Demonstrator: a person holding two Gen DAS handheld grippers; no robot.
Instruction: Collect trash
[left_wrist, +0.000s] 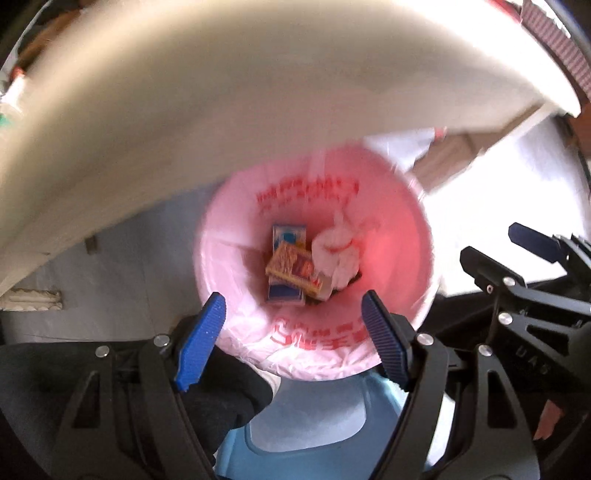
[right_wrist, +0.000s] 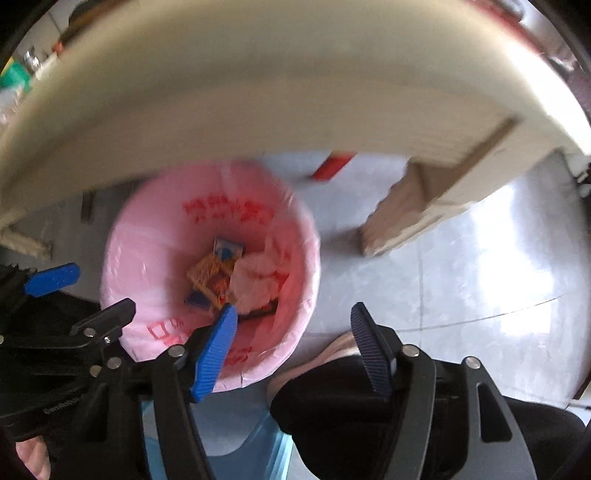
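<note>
The round plastic bin liner (left_wrist: 236, 236) is pink with red printed lettering. Inside lie an orange-and-red snack packet (left_wrist: 293, 267) and a blue-and-white carton (left_wrist: 289, 233). The ribbed gripper pads (right_wrist: 216, 350) are blue.

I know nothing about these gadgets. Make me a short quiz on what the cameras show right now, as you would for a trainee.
1. True or false: the left gripper is clamped on a piece of trash.
2. What lines the bin? A) black bag B) pink bag with red print C) nothing
3. Name two sorts of trash lying at the bottom.

Key
1. False: its blue pads stand apart with nothing between them; the right gripper is empty too.
2. B: the pink bag.
3. Small printed boxes, such as the yellow box, and crumpled white plastic.
</note>
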